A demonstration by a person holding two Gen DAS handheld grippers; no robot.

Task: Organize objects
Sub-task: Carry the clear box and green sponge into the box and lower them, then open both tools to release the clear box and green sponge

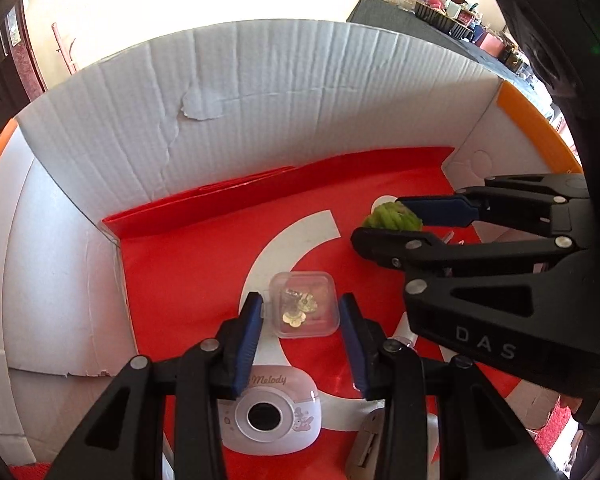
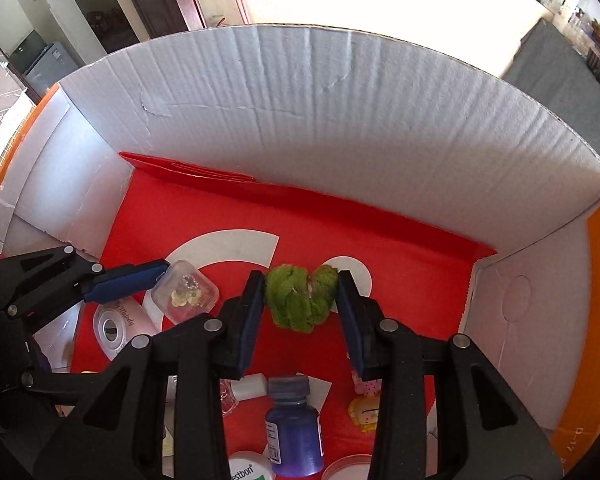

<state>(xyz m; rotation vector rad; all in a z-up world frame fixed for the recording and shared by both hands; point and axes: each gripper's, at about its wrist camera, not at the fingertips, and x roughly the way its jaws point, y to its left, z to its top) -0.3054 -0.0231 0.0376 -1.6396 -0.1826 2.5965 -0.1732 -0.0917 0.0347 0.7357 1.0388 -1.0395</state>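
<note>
A small clear plastic case [image 1: 304,306] with metal trinkets inside sits between the blue pads of my left gripper [image 1: 302,309], which is shut on it just above the red floor. In the right wrist view the same case [image 2: 186,296] shows tilted against one left finger [image 2: 128,280]. My right gripper [image 2: 301,292] is shut on a fuzzy green scrunchie [image 2: 300,296], both pads pressing its sides. The left wrist view shows the right gripper [image 1: 398,222] from the side, and the scrunchie [image 1: 388,216] low over the floor's far right.
Both grippers reach into a white cardboard box [image 1: 260,100] floored with a red sheet [image 2: 220,220]. Near the front lie a pink-white Melody device [image 1: 268,412], a purple bottle [image 2: 294,428], a small white-capped bottle [image 2: 248,386], a yellow figure [image 2: 364,414] and a jar lid [image 2: 248,470].
</note>
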